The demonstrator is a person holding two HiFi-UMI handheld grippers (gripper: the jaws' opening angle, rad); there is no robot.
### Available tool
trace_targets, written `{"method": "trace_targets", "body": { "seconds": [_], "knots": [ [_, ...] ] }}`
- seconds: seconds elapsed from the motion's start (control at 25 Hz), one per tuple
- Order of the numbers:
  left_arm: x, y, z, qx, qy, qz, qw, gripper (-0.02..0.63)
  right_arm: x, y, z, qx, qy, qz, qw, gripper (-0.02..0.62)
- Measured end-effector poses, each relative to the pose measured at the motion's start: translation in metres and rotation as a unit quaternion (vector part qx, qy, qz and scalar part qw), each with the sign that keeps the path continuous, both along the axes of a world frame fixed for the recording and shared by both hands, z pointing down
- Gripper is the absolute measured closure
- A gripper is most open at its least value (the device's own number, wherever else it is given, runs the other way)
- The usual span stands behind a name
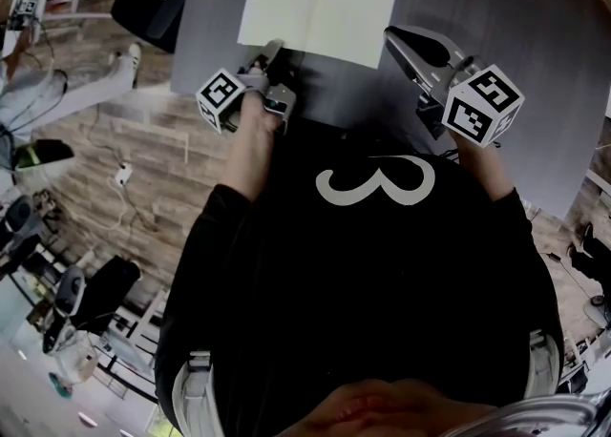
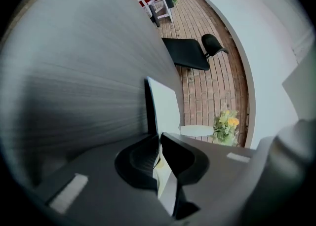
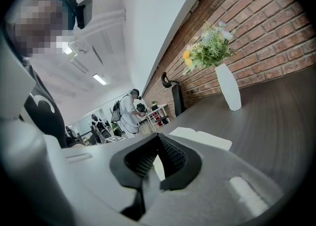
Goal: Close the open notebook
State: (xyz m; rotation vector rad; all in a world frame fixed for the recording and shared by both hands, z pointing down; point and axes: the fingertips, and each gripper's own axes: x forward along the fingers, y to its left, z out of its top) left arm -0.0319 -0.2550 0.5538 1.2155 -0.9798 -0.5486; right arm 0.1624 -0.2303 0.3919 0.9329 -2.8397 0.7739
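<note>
From the head view, we are seeing the open notebook (image 1: 318, 10) lying on the table (image 1: 477, 6), at the fingers of the left gripper (image 1: 276, 49) and near the right gripper (image 1: 391, 34). In the left gripper view, its fingers are pinching the notebook's edge. In the right gripper view, its fingers are pressing together, holding nothing, with the notebook just past their tips.
</note>
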Motion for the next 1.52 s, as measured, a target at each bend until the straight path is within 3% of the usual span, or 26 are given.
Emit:
{"method": "trace_targets", "body": {
  "seconds": [0.48, 0.72, 0.92, 1.0, 1.08, 1.28, 1.52],
  "knots": [
    [0.003, -0.006, -0.017, 0.064, -0.076, 0.039, 0.9943, 0.566, 0.000, -0.001, 0.002, -0.008, 0.006, 0.005, 1.000, 0.594],
    [0.005, -0.008, -0.032, 0.114, -0.154, 0.063, 0.9795, 0.568, -0.001, 0.004, 0.010, -0.013, 0.011, 0.007, 1.000, 0.594],
    [0.006, -0.003, -0.040, 0.113, -0.219, 0.075, 0.9662, 0.568, 0.002, 0.004, 0.008, -0.011, 0.017, 0.011, 1.000, 0.594],
    [0.009, -0.001, -0.042, 0.122, -0.263, 0.091, 0.9528, 0.569, 0.005, 0.005, 0.010, -0.012, 0.017, 0.015, 1.000, 0.594],
    [0.013, 0.001, -0.046, 0.137, -0.313, 0.106, 0.9339, 0.569, 0.010, 0.007, 0.015, -0.014, 0.016, 0.021, 1.000, 0.594],
    [0.027, -0.001, -0.056, 0.169, -0.441, 0.162, 0.8665, 0.571, 0.022, 0.013, 0.022, -0.019, 0.014, 0.033, 0.999, 0.594],
    [0.053, 0.008, -0.062, 0.198, -0.530, 0.228, 0.7926, 0.557, 0.036, 0.026, 0.022, -0.017, 0.008, 0.042, 0.999, 0.594]
  ]
}}
